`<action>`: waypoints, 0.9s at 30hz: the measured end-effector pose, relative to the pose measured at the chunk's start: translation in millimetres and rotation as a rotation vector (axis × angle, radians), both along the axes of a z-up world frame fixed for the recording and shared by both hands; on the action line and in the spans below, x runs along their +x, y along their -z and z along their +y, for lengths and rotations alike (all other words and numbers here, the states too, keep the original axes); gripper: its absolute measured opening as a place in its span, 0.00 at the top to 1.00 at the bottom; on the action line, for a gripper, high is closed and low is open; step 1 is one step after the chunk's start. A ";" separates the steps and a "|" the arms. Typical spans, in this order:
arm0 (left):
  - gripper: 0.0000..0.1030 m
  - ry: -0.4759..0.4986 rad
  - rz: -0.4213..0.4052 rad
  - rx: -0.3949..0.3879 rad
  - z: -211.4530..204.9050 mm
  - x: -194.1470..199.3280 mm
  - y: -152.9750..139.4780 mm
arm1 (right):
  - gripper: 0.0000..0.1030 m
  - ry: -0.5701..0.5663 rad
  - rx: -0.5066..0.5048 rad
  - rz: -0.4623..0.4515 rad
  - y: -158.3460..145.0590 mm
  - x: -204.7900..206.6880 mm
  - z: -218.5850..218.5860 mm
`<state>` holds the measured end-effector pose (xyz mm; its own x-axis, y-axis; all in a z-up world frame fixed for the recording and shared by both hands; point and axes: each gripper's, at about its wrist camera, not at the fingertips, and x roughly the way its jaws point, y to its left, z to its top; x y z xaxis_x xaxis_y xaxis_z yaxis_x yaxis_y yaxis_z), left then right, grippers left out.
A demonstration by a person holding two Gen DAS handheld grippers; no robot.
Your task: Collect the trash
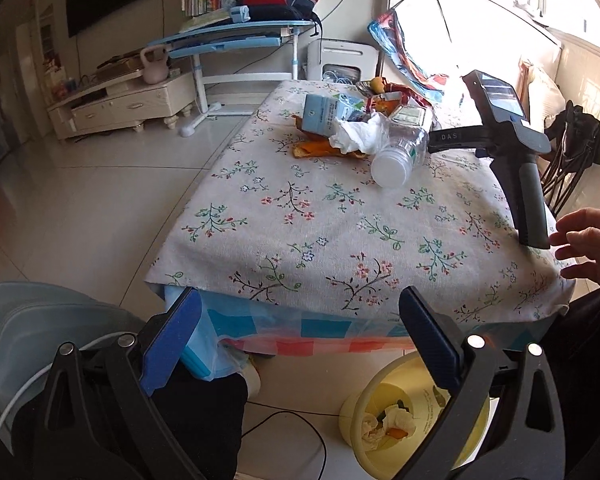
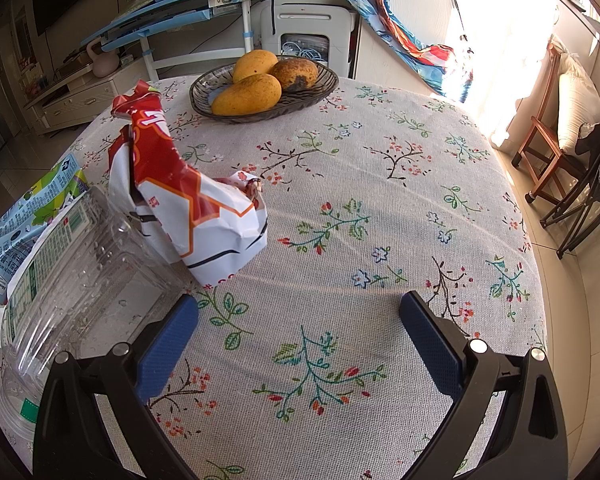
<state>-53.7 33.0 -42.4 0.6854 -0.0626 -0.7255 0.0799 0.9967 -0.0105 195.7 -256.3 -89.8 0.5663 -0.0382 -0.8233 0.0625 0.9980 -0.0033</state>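
Note:
A pile of trash lies on the floral tablecloth [image 1: 332,232]: a clear plastic bottle [image 1: 400,152] on its side, a crumpled white tissue [image 1: 356,134], orange peel [image 1: 316,148], a blue carton [image 1: 324,114]. In the right wrist view the bottle [image 2: 84,280] lies left, beside a red-and-white wrapper [image 2: 188,208] and the carton [image 2: 24,216]. My left gripper [image 1: 300,336] is open, below the table's near edge. My right gripper [image 2: 300,340] is open and rests on the table; its body [image 1: 512,128] shows with a bare hand [image 1: 588,240] near its handle. A yellow bin [image 1: 412,420] holding trash stands on the floor.
A glass dish of mangoes [image 2: 260,80] sits at the table's far side. A blue desk [image 1: 228,36], a white cabinet [image 1: 128,100] and a kettlebell [image 1: 155,66] stand beyond. Chairs [image 2: 572,168] stand to the right. A grey stool [image 1: 40,320] is at lower left.

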 end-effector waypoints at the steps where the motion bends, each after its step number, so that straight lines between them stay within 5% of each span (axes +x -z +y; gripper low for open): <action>1: 0.07 -0.005 -0.005 -0.005 1.5 6.4 -4.6 | 0.07 0.000 0.000 0.000 0.1 0.3 0.0; 11: 0.07 0.072 -0.118 0.134 -28.7 134.5 -57.9 | 0.07 0.000 -0.001 0.000 -0.1 -1.1 0.1; 17: 0.07 0.182 -0.065 0.219 -69.6 216.6 -34.4 | 0.07 0.000 0.000 -0.001 0.2 1.1 -0.3; 24: 0.09 0.256 0.015 0.303 -96.0 260.7 2.0 | 0.07 0.005 0.001 0.001 0.2 0.6 -0.1; 27: 0.30 0.273 0.040 0.256 -94.1 270.1 2.2 | 0.07 -0.013 0.001 0.024 -0.4 -4.1 0.0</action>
<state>216.4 -61.1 -44.6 0.6391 -0.0524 -0.7673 0.3477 0.9096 0.2275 191.6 -256.4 -89.4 0.5473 -0.0297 -0.8364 0.0494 0.9988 -0.0032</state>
